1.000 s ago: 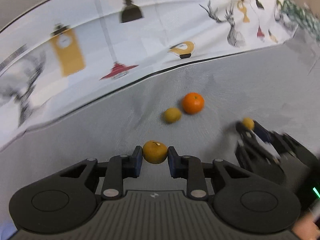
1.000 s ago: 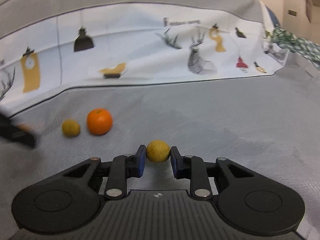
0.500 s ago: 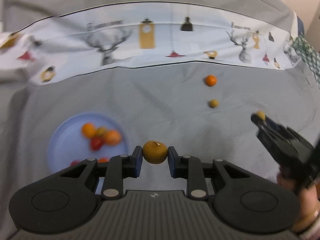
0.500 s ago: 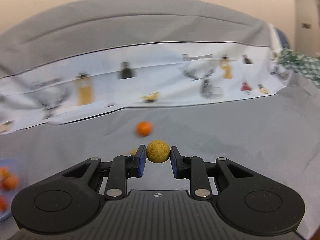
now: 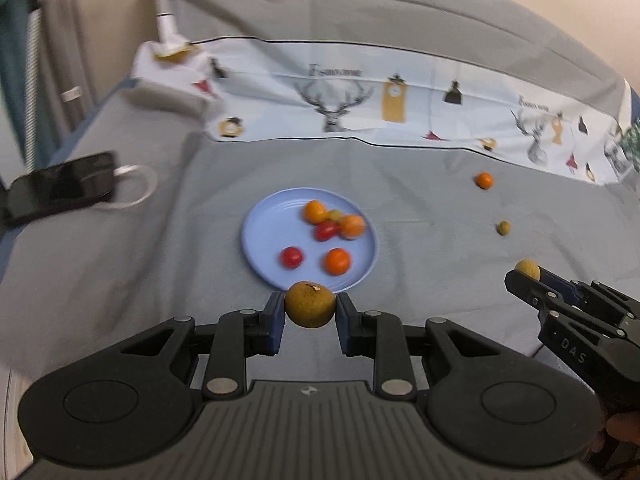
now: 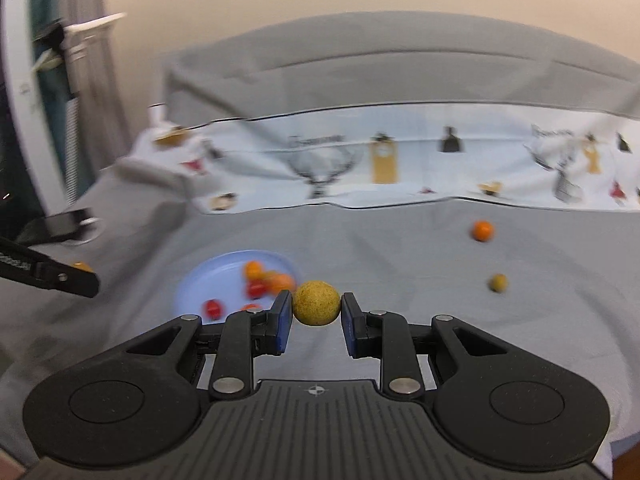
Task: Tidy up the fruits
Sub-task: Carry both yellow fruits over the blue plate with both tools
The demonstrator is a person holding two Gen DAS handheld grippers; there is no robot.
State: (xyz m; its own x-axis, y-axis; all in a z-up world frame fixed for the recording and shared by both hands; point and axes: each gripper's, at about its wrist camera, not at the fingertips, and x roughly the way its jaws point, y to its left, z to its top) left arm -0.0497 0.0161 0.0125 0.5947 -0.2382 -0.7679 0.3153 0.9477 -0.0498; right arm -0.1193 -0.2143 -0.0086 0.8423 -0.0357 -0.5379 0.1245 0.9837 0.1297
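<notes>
My left gripper (image 5: 310,312) is shut on a brownish-yellow round fruit (image 5: 310,304), held just in front of the near rim of a light blue plate (image 5: 264,224). The plate carries several small orange and red fruits (image 5: 330,226). My right gripper (image 6: 316,314) is shut on a small yellow round fruit (image 6: 316,303); the left wrist view shows it at the right (image 5: 528,276), apart from the plate. In the right wrist view the plate (image 6: 192,288) lies to the left, below the gripper. A small orange fruit (image 5: 484,180) and a small yellow-green fruit (image 5: 504,227) lie loose on the grey cloth to the right.
A black phone (image 5: 60,188) with a white cable (image 5: 136,190) lies at the left edge. A white patterned cloth (image 5: 400,100) runs along the back, with a white box (image 5: 172,76) at its left end. Grey cloth (image 5: 160,280) covers the whole surface.
Both grippers have swung left and risen with their fruits. The blue plate has come into view, and the two loose fruits now lie far off to the right.
</notes>
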